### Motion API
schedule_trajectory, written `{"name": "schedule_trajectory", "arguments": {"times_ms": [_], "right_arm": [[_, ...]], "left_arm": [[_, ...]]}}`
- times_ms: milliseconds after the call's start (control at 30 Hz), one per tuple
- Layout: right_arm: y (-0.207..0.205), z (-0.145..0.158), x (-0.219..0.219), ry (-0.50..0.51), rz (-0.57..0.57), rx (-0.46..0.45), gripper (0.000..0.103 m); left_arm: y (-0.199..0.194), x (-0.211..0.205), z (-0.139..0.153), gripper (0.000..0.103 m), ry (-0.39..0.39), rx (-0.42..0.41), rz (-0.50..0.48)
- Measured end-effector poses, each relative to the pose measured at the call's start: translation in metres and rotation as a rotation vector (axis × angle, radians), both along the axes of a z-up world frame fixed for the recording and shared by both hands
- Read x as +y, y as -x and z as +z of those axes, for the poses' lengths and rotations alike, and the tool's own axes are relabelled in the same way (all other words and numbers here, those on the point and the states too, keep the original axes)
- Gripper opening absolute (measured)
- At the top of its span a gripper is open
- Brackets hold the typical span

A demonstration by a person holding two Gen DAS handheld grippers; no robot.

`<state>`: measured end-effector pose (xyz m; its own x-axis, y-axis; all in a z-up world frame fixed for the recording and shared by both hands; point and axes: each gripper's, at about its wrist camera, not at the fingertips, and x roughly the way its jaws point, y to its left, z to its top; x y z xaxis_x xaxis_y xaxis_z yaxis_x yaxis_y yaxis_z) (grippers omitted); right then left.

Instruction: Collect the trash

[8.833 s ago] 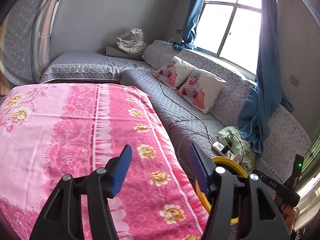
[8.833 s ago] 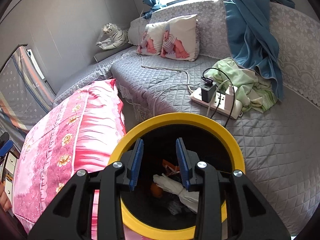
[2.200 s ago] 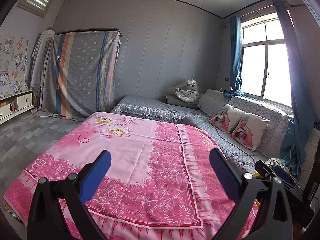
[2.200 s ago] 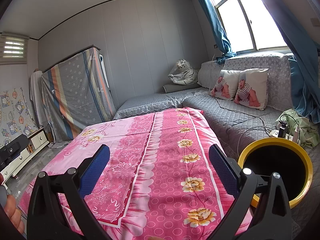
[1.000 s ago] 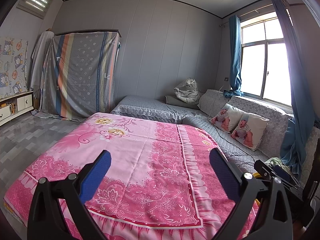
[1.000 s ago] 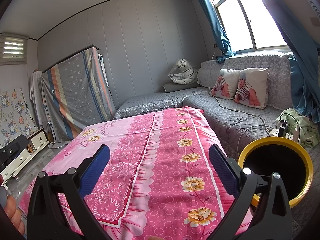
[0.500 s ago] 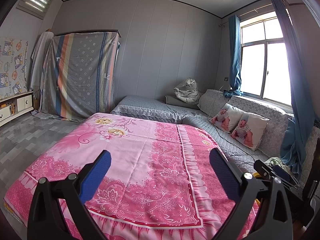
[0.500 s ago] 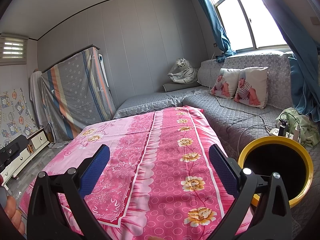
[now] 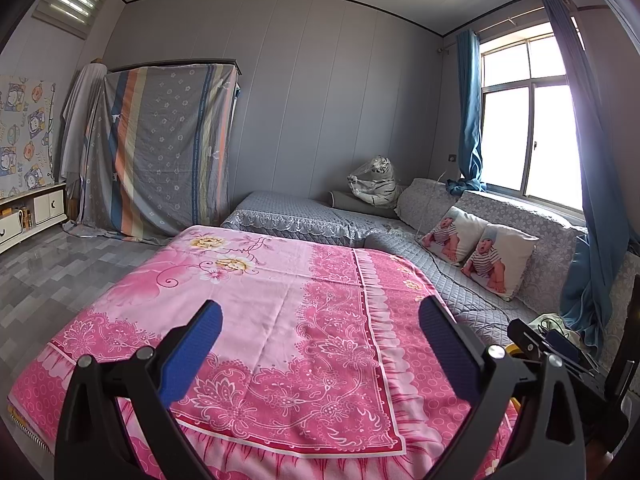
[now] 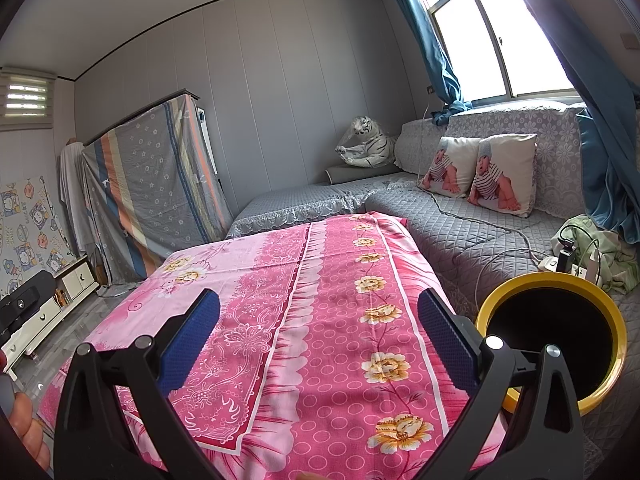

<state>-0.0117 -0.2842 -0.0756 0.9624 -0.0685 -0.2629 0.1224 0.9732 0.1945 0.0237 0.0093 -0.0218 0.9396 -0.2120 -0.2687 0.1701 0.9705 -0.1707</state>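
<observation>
A black trash bin with a yellow rim (image 10: 600,280) stands at the right of the pink floral table cover (image 10: 320,292) in the right wrist view; its inside is dark. Only a sliver of its rim (image 9: 514,348) shows in the left wrist view. My left gripper (image 9: 320,332) is wide open and empty above the pink cover (image 9: 280,308). My right gripper (image 10: 318,328) is wide open and empty above the same cover, left of the bin. No loose trash shows on the cover.
A grey quilted sofa (image 10: 460,236) runs along the right with two baby-print pillows (image 10: 480,172), a power strip with cables (image 10: 568,264) and a green cloth (image 10: 612,256). A plush tiger (image 9: 374,184) sits in the corner. A draped cabinet (image 9: 160,152) stands at the back left.
Since 8.8 s ago both grippers have lifted away from the bin, opened wide and now face the room. Over the last second nothing has visibly moved.
</observation>
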Motion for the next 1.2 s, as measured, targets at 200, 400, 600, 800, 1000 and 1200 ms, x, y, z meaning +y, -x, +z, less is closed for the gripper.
{"name": "schedule_trajectory", "arguments": {"times_ms": [200,400,600,800,1000,1200], "right_arm": [[0.0000,0.0002,-0.0001,0.000,0.000,0.000,0.095],[-0.0001,0.0006,-0.0004,-0.001,-0.001,0.000,0.095],[0.0000,-0.0016,-0.0003,-0.006,-0.004,0.002,0.095],[0.0000,-0.0028,0.0005,-0.006,-0.007,0.002,0.095],[-0.0007,-0.0024,0.0005,-0.007,-0.007,0.004,0.095],[-0.0011,-0.0018,0.0001,-0.006,-0.007,0.004,0.095]], "left_arm": [[0.0000,0.0000,0.0004,0.095,0.000,0.000,0.001],[-0.0001,0.0002,0.0006,0.095,-0.014,-0.016,0.015],[-0.0028,0.0032,0.0032,0.095,0.004,0.007,0.031],[-0.0027,0.0044,0.0043,0.095,-0.003,0.002,0.047],[-0.0014,0.0040,0.0068,0.095,-0.009,-0.009,0.054],[-0.0022,0.0046,0.0072,0.095,-0.016,-0.008,0.056]]}}
